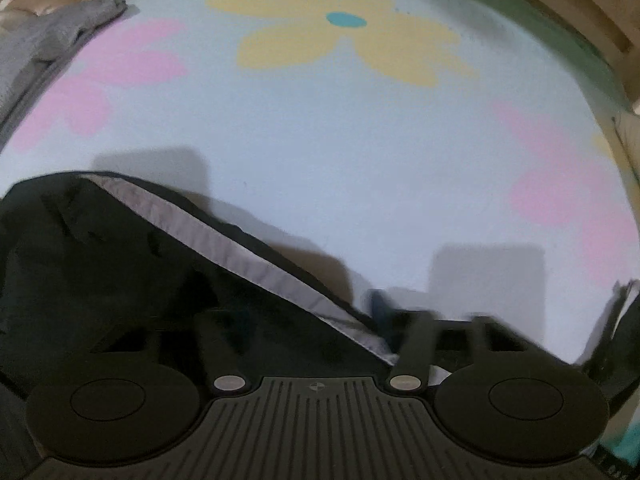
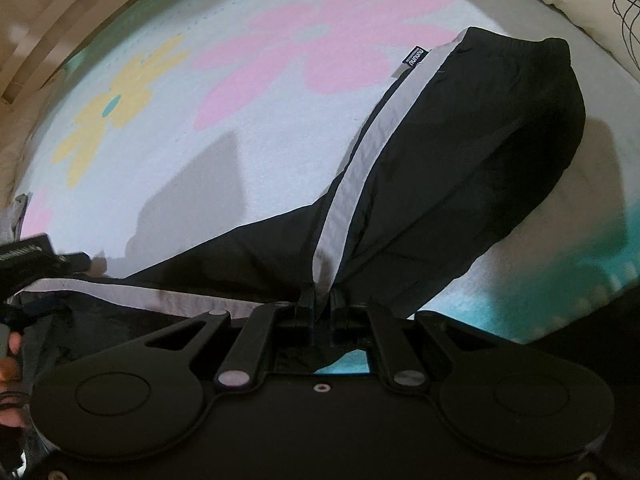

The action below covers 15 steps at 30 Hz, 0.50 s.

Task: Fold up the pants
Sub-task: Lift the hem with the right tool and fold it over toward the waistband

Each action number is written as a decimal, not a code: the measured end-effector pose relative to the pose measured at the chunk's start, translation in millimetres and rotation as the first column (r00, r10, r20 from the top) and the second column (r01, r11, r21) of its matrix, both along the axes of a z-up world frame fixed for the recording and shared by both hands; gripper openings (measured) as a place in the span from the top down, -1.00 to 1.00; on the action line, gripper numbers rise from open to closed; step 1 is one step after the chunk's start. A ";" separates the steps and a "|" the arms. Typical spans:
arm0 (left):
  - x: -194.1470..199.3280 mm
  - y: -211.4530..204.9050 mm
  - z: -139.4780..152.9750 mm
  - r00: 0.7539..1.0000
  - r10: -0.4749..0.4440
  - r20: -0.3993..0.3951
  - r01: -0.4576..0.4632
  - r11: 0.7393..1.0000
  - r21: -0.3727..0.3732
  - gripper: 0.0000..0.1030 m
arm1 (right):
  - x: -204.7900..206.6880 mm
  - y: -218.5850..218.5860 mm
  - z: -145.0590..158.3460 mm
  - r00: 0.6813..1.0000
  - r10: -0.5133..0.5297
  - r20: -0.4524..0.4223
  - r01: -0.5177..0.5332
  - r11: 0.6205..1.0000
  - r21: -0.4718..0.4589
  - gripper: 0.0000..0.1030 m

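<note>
Pants (image 2: 460, 180), black with a pale grey stripe, pinched tight in the right claw (image 2: 320, 304), both fingers pressed together on a bunch of cloth right by the stripe. Draped from there out and down onto the flowery blanket (image 2: 240, 140), with the far end and its small label (image 2: 416, 60) resting on the pink flower. Seen from the left claw (image 1: 316, 332) too, as a dark heap (image 1: 100, 260) low on the near left side, stripe running across it. Could not tell if the left claw was open or closed: too dark and too blurry around its fingers. Looked like a fold only just begun, with the cloth bunched, not flat. Might go wrong from here: only a little cloth held, and slippery-looking, so might slide out with a quick pull. Might end up crooked as well, if only one side got carried over. Also a grey cloth (image 1: 48, 40) lying apart at the far left edge of the blanket. No box, basket or bag anywhere to put things in.
</note>
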<state>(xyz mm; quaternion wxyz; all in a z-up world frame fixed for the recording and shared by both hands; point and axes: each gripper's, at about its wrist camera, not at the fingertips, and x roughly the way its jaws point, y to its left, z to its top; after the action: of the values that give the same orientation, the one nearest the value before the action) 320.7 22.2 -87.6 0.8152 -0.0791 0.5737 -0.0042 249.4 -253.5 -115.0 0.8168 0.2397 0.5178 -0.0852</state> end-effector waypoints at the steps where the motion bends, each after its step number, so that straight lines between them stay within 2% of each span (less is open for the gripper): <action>1: -1.0 2.9 -2.4 1.000 -0.008 0.000 0.008 0.999 -0.032 0.87 | 1.6 -1.9 -2.7 1.000 -0.001 0.001 0.001 1.000 0.002 0.76; 4: -10.4 13.6 5.4 0.999 0.029 0.044 -0.026 0.998 -0.063 0.90 | 1.7 -2.5 -2.3 1.000 -0.001 0.005 0.001 1.000 0.005 0.76; 8: -35.1 15.6 39.7 0.992 -0.007 0.127 0.009 1.000 -0.014 0.90 | -1.2 -3.9 7.1 1.000 -0.009 0.028 0.009 1.000 0.014 0.76; 15: -105.5 26.8 101.0 0.962 -0.037 0.270 0.044 0.999 -0.023 0.90 | -33.6 -9.5 61.6 0.992 -0.040 0.124 0.037 0.999 0.030 0.75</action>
<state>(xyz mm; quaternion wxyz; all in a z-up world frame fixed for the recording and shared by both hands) 215.2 49.0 13.4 0.8841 -0.0776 0.4590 -0.0397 215.8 -263.0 -53.4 0.8423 0.2656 0.4624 -0.0788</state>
